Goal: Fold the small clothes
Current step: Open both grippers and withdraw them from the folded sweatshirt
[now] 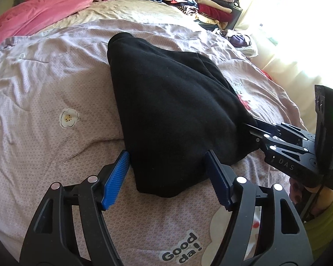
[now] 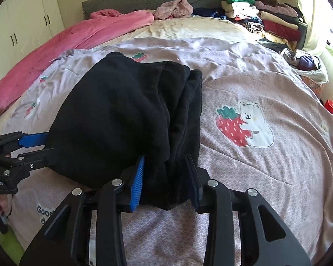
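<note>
Black fleece, soft and matte with a little lint on it: that is the garment (image 1: 173, 102) lying on the lilac bedcover (image 1: 55, 93) in front of me. It is bunched lengthwise into thick folds. The far end narrows to a rounded, cuffed edge pointing toward the head of the bed, and the near end spreads wider and hangs toward my fingers. From my right side I can see several layers stacked along its right edge, forming deep vertical ridges.

My left gripper (image 1: 166, 173) stands wide, its blue ribbed pads on either side of the near corner of the cloth. The left pad touches the cloth's edge, and the right pad sits against the fabric without any clear pinch.

My right gripper (image 2: 168, 184) is narrower, with the thick folded bundle of the garment filling the gap between its two pads. Both pads lie against the cloth, so I count it as holding that near right end.

The bedcover is printed with a bear hugging a strawberry (image 2: 244, 126) just right of the garment. A pink blanket (image 2: 77, 42) lies along the far left of the bed, and a pile of folded clothes (image 2: 262, 15) is stacked at the far right corner.
</note>
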The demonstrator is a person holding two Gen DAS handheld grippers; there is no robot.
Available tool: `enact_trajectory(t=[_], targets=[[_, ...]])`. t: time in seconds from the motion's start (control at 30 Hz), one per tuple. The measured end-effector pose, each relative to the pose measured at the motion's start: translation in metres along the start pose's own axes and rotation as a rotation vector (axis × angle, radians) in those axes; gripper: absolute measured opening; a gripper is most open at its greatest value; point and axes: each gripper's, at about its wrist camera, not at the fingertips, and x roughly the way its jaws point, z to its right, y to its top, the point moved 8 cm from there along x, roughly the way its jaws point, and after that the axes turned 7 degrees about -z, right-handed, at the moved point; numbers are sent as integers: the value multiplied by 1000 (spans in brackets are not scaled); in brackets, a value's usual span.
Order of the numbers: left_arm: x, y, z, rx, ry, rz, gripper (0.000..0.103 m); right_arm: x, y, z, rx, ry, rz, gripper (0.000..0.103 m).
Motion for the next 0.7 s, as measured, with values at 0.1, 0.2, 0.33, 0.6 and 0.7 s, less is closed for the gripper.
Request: enact_trajectory(t=[0.1, 0.2, 0.33, 0.6, 0.7], targets=[[-1, -1, 0, -2, 2, 0, 62, 3, 1, 2, 27, 5, -12, 41], [-5, -1, -2, -2, 1, 4, 65, -4, 1, 0, 31, 4, -7, 48], [-14, 0, -5, -14, -8, 21, 68, -17, 4, -5, 20, -15, 17, 59], [-41, 1, -13, -21, 5, 65, 85, -64, 10, -18, 3, -76, 131, 91], [-53, 0, -16, -22, 7, 81, 85, -79, 11, -23, -5, -99, 170, 96]])
